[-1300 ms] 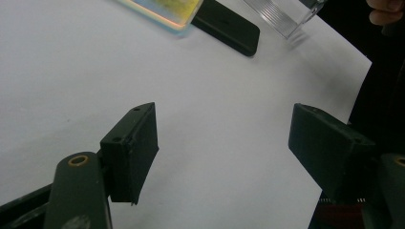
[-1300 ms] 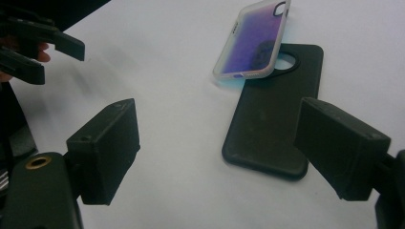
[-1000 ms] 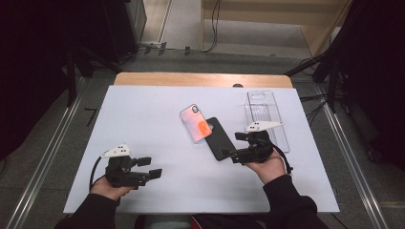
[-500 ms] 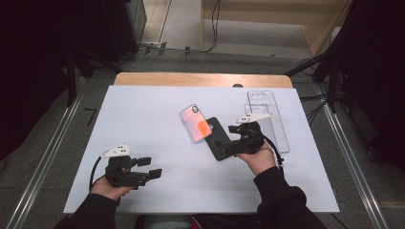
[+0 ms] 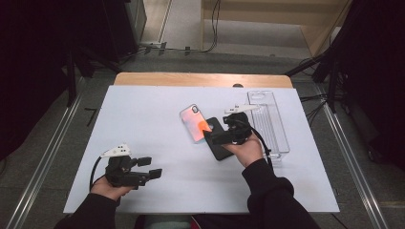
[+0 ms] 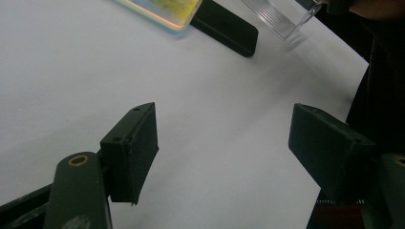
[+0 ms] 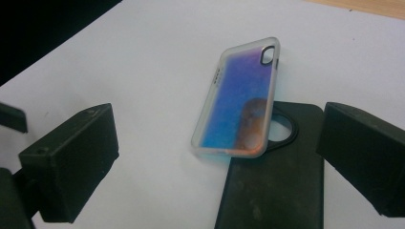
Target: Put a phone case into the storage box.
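Flanking black case: iridescent case, clear tray.

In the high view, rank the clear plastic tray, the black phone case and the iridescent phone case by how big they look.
1. clear plastic tray, clearly the longest and widest.
2 and 3. iridescent phone case and black phone case: these look about alike. The right gripper and the iridescent case cover part of the black one, so I won't rank them.
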The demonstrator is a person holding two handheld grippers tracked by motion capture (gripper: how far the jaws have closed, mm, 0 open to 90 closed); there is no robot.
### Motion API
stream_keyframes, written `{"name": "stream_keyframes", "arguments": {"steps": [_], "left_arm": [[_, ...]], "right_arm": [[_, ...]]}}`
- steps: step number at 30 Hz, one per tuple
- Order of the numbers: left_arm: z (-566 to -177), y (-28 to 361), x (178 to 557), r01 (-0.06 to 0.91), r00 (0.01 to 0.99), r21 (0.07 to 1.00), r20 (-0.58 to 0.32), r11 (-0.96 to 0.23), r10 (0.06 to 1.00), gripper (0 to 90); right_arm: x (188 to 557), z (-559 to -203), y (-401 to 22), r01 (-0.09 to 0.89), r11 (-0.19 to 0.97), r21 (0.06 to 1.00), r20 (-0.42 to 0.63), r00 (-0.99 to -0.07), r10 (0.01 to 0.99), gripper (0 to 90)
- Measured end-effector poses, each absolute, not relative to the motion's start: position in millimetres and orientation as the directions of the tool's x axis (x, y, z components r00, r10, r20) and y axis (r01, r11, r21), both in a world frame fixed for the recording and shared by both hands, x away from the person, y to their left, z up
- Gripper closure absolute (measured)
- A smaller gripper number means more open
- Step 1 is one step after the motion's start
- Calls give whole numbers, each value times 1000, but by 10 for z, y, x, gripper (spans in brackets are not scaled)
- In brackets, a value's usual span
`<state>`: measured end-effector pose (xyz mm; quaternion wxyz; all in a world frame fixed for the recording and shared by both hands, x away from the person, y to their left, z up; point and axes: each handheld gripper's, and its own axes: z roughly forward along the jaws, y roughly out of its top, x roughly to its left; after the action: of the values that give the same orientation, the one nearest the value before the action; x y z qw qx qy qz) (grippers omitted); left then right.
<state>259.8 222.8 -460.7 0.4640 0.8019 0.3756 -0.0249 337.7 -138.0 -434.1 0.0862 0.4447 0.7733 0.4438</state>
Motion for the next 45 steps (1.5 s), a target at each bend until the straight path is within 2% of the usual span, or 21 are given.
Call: {"name": "stream_keyframes", "arguments": {"steps": [9,18,30,45], "left_arm": [[-4608,2224,2597,625,718,725,-389,-289,577,257],[-4605,2224,2598,625,719,725,-390,-291,575,257],[-4602,2225,2598,625,720,723,-392,-292,572,257],[-4603,2223,2598,626,721,723,-393,-293,571,257]], "right_arm": [[3539,-4357,-1225,607,237,759,206,-569,796,0],[3706,-4410,-1086,622,216,752,226,-552,803,0],[3921,-4506,-874,627,241,741,191,-541,819,0],[4130,-4588,-689,643,204,738,193,-492,849,0]]}}
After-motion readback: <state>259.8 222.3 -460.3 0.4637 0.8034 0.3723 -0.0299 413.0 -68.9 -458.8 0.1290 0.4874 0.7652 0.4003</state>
